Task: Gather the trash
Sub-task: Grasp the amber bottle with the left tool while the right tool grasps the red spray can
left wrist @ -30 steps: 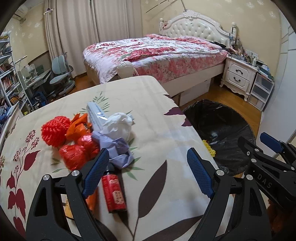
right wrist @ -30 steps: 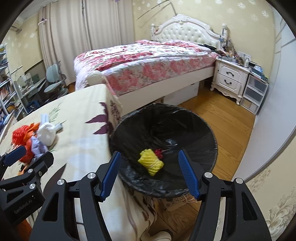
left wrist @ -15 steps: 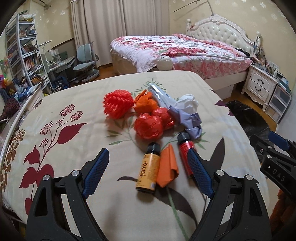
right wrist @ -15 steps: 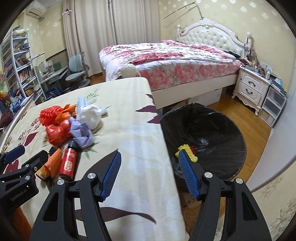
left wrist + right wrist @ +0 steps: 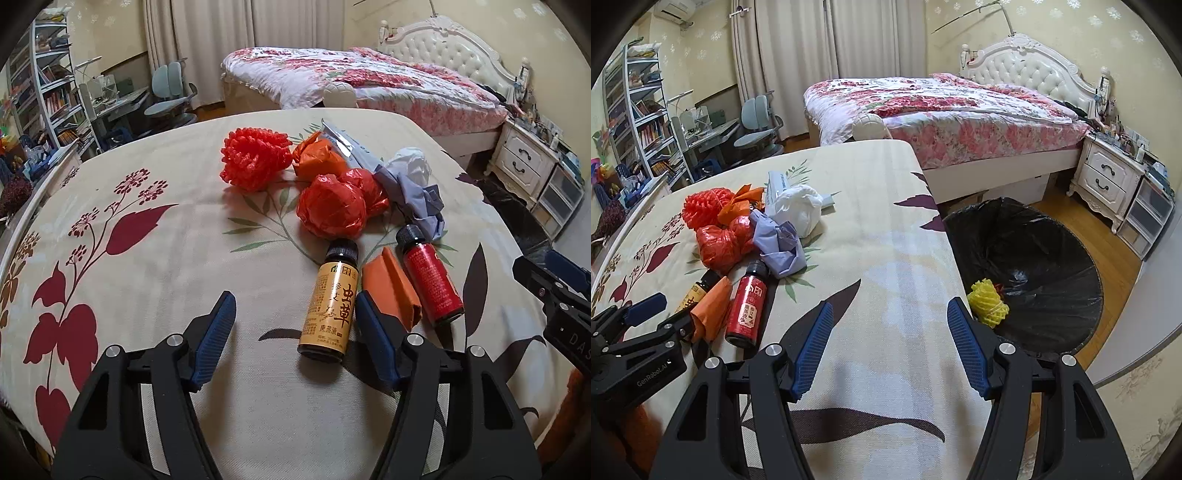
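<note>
Left wrist: left gripper (image 5: 293, 325) released, jaws wide over amber bottle (image 5: 329, 303) lying beside folded orange paper (image 5: 390, 291), red bottle (image 5: 430, 278), crinkly plastic balls (image 5: 330, 211). Right gripper (image 5: 888, 338) released, empty; black-lined bin (image 5: 1034, 258) holds yellow foam net (image 5: 988, 302).

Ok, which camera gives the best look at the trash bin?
The right wrist view. It shows the trash bin beside the table, its black liner open, with yellow foam netting inside. The left wrist view catches only a dark sliver of it at the right edge, contents hidden.
</note>
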